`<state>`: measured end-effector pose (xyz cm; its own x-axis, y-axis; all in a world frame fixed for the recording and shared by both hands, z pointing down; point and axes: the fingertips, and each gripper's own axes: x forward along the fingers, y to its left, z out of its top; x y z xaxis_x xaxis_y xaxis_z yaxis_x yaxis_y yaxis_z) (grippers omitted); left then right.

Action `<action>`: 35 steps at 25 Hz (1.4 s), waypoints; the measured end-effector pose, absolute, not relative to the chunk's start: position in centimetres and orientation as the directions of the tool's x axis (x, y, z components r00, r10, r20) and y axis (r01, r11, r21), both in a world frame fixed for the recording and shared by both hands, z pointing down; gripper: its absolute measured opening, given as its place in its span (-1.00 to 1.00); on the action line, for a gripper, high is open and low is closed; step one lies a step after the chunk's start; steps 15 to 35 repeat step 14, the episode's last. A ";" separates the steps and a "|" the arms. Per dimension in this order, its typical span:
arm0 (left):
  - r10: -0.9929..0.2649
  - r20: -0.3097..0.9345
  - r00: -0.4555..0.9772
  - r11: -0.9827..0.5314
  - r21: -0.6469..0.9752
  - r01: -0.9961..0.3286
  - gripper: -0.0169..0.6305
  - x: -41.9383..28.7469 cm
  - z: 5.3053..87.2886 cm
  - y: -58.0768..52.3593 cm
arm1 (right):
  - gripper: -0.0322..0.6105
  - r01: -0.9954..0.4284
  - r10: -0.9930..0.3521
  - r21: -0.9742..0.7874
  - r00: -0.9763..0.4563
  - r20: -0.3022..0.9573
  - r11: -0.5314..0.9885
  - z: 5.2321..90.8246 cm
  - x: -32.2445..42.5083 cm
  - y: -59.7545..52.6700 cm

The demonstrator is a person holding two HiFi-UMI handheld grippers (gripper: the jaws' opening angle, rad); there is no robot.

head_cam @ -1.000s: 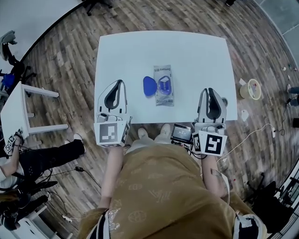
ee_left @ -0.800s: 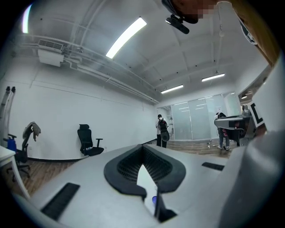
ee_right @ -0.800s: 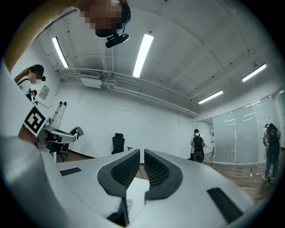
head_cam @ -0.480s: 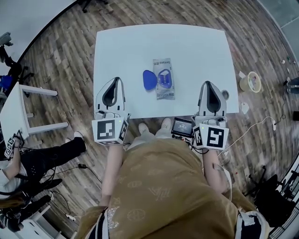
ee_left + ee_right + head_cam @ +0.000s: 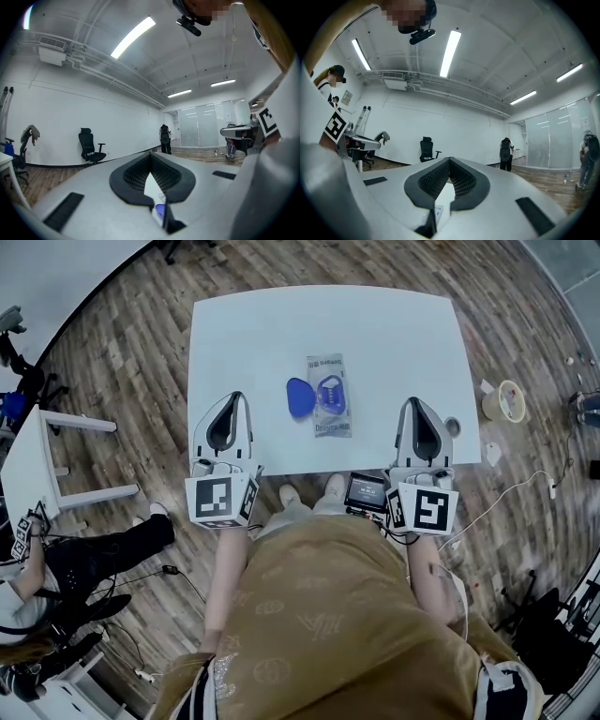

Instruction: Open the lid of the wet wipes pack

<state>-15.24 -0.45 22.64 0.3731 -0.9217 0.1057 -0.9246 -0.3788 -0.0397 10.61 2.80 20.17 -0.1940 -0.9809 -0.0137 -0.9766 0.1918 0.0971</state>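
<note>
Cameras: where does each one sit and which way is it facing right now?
Head view: on the person's head, looking steeply down at the table, wet wipes pack and blue lid; shows torso, forearms, left gripper, right gripper.
Left gripper view: on the left gripper, facing forward along its shut jaws; shows the person's clothing above.
Right gripper view: on the right gripper, facing forward along its shut jaws; clothing above too.
Shared: head and left gripper views both show the blue lid.
</note>
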 end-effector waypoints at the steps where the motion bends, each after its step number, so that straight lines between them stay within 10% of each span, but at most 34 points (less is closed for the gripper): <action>1: -0.922 0.105 0.372 -0.378 -0.037 -0.925 -0.93 -15.3 22.7 -0.5 | -0.87 -0.976 -0.981 0.097 -0.195 -0.013 0.192 20.2 10.6 2.8; 35: -0.918 0.115 0.380 -0.386 -0.032 -0.922 -0.93 -14.9 22.8 -0.8 | -0.87 -0.972 -0.978 0.103 -0.210 0.013 0.210 20.6 10.5 2.7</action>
